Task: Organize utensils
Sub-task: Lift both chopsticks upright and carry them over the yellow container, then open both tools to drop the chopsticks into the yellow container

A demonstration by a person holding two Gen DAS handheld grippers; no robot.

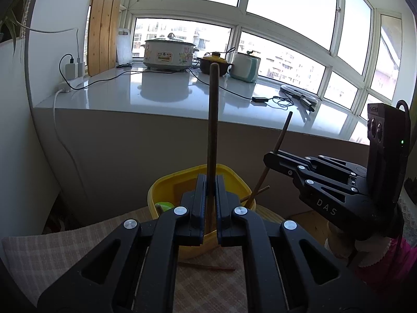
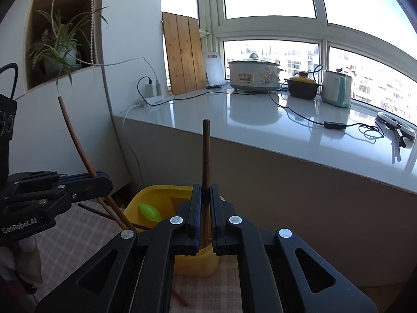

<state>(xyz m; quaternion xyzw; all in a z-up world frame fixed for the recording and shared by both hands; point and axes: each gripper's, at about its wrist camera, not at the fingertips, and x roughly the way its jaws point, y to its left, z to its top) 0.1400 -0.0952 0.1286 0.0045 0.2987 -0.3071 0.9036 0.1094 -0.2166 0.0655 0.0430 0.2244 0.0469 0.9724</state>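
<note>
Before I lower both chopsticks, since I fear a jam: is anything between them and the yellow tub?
Nothing visible blocks them. The left chopstick and right chopstick, both clamped, stand over the open tub. A green spoon lies inside and a loose stick leans on the rim, neither covering the opening.

Ahead of your grippers, a glossy white counter (image 2: 260, 122) runs under a wide, many-paned window (image 1: 286, 13) flooded with daylight, apartment blocks beyond. On it sit a floral slow cooker (image 2: 254, 74), a brown clay pot (image 2: 303, 87), a pale kettle (image 2: 336, 88) and trailing black cables. Left of them, a wooden board (image 2: 183, 54) leans upright; farther left, a spider plant (image 2: 58, 47) fills a wall shelf.
</note>
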